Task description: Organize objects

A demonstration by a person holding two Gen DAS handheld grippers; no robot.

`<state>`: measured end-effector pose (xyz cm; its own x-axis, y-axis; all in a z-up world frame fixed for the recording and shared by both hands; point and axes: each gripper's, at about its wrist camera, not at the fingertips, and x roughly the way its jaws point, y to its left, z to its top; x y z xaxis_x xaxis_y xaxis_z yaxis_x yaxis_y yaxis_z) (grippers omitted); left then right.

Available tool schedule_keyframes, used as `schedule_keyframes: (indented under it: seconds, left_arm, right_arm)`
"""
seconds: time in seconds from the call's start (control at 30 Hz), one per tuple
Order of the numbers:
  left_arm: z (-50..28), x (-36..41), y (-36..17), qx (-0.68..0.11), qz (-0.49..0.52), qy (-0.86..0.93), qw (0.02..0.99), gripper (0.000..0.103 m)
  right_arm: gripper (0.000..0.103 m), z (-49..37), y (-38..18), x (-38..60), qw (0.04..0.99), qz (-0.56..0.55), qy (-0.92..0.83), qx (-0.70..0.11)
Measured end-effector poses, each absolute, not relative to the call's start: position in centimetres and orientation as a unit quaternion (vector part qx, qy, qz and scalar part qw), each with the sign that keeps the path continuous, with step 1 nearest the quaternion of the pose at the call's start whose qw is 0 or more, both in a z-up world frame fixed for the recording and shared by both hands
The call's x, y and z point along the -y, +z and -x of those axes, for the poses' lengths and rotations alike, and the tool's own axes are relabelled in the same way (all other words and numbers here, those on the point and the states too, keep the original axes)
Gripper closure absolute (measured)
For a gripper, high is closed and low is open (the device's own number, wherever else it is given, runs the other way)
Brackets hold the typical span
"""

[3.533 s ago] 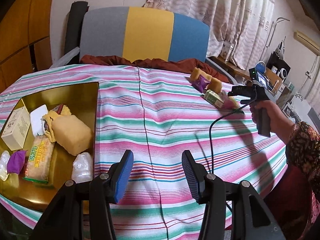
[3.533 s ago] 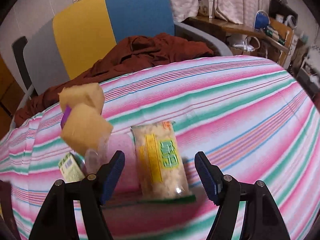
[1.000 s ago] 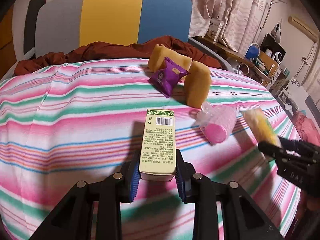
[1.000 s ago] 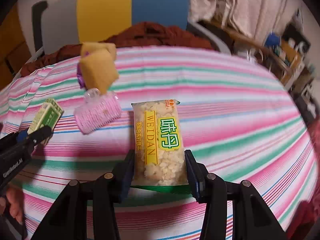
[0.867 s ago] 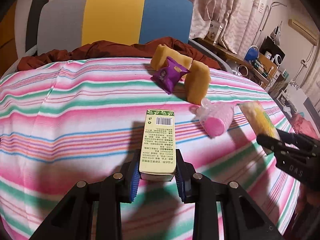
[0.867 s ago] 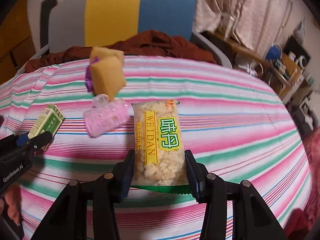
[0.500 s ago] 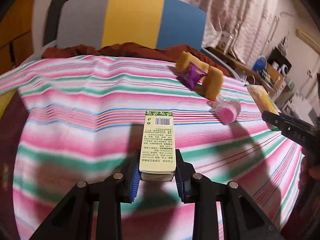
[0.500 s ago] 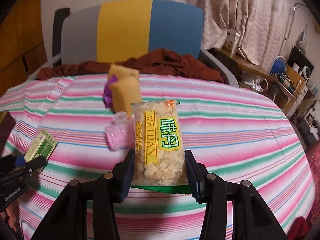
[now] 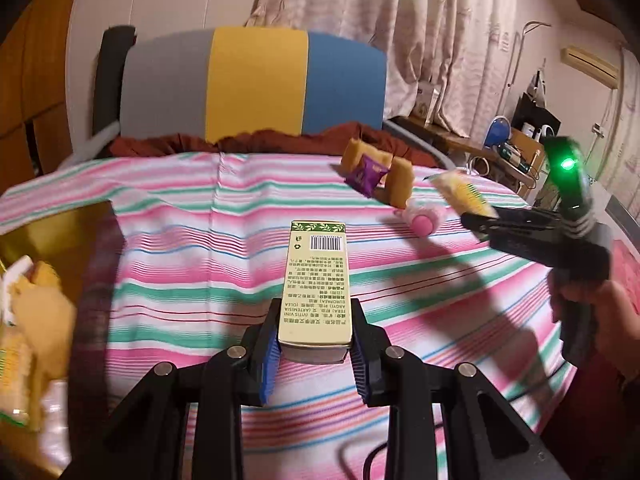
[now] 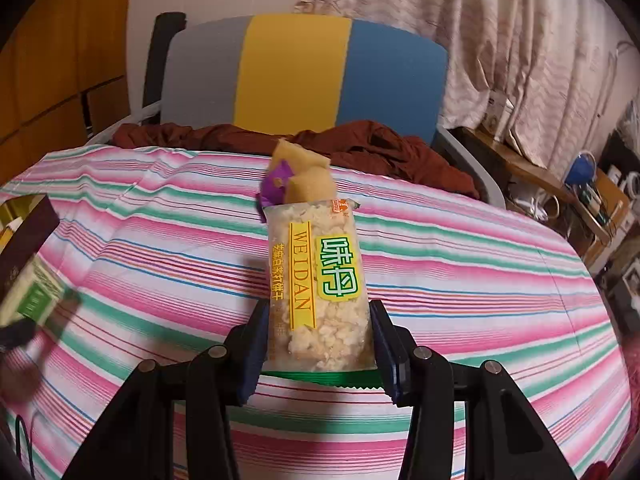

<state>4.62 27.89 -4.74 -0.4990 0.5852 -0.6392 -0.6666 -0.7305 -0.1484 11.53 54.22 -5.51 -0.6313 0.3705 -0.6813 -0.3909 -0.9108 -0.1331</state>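
We have both tools loaded and lifted off the striped surface. The left tool is closed on the near end of a tall green and cream box, pads pressed flat on its two long sides, most of the box sticking out ahead of the grip. The right tool is closed on the lower end of a clear snack packet marked WEIDAN, the packet standing up between the pads with its green crimped edge below them. The gold tray lies at the left edge of the left view, already holding a sponge and other wrapped items, blurred. Yellow sponges, a purple sachet and a pink roll sit grouped on the far right of the surface. Risks, as we judge them: the box is held only at one end, so a quick swing toward the tray could lever it loose or let it pivot. The packet is soft film, so the pads may crush the contents or the film may slide out. Both tools look headed for the same tray, so they could collide over it, or a dropped item could land on the crowded contents and tip over the rim.
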Motion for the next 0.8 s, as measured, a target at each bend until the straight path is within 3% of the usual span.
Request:
schedule_keyframes:
  seconds: [0.57, 0.8]
  left_arm:
    - [-3.4, -14.6, -3.2, -0.006, 0.34, 0.901, 0.269, 0.073]
    - [-2.0, -9.8, -4.0, 0.032, 0.362, 0.904, 0.224, 0.073]
  right_arm:
    - [0.055, -10.3, -7.0, -48.5, 0.146, 0.391, 0.906, 0.065]
    - [0.055, -9.9, -6.3, -44.6, 0.089, 0.398, 0.912, 0.035]
